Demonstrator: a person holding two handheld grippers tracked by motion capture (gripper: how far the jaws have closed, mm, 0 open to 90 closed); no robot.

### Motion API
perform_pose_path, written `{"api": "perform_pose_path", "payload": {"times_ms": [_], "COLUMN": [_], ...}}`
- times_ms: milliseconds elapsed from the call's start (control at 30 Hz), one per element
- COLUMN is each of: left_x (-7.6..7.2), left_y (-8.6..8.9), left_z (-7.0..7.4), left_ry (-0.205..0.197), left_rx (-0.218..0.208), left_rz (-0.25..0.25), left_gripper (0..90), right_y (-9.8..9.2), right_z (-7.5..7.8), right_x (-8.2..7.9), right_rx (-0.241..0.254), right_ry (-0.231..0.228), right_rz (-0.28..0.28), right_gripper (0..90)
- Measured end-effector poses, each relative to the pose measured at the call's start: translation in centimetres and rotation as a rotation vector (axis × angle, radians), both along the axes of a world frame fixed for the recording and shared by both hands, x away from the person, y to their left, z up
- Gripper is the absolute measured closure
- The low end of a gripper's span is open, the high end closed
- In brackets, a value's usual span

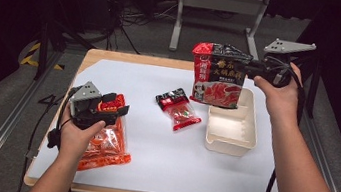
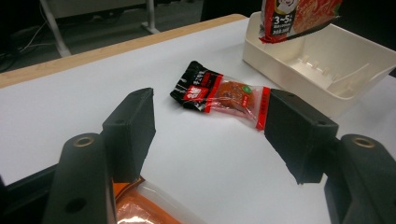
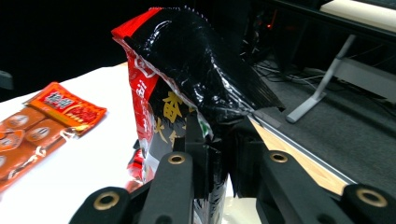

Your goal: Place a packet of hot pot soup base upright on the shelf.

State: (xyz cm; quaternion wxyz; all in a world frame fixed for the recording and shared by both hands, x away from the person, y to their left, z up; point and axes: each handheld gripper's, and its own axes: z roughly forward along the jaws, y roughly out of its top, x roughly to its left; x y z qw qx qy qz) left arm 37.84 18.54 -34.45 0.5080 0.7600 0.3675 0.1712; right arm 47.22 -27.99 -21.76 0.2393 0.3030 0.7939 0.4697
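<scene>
The big red-and-black pouch [image 1: 218, 75] hangs in the air over the far end of the cream tray [image 1: 231, 135], on the right side of the table, and I've got it pinched by its crimped right edge in my right gripper [image 1: 255, 67], jaws clamped tight on the film. It looks like soft, glossy foil with a lump of contents sagging toward the bottom, so I judge it floppy, a bit slick and bottom-heavy; the flat seam is the sensible place to hold, since the belly would just squash and slide. In the right gripper view the black top [image 3: 201, 60] crumples above my jaws, which tells me the film gives easily. Out to the left, a small sachet [image 1: 178, 108] lies flat mid-table, apart from the tray. Near left, my left gripper [image 1: 108, 110] hovers with its jaws spread wide and nothing between them, just above the orange packet [image 1: 108, 145].
</scene>
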Motion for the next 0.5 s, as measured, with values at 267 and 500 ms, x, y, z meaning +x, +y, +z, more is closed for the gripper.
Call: {"api": "perform_pose_path", "payload": {"times_ms": [267,500], "left_x": [0.3,0.4], "left_y": [0.3,0.5], "left_z": [-0.3,-0.5], "left_ry": [0.010,0.012], "left_rx": [0.001,0.008], "left_rz": [0.007,0.015], "left_gripper": [34.7,34.5], "right_y": [-1.8,-3.1], "right_z": [-0.4,-0.7], "right_x": [0.8,1.2], "right_rx": [0.009,0.018], "right_ry": [-0.025,-0.054], "right_rz": [-0.050,-0.092], "right_gripper": [79.3,79.3]}}
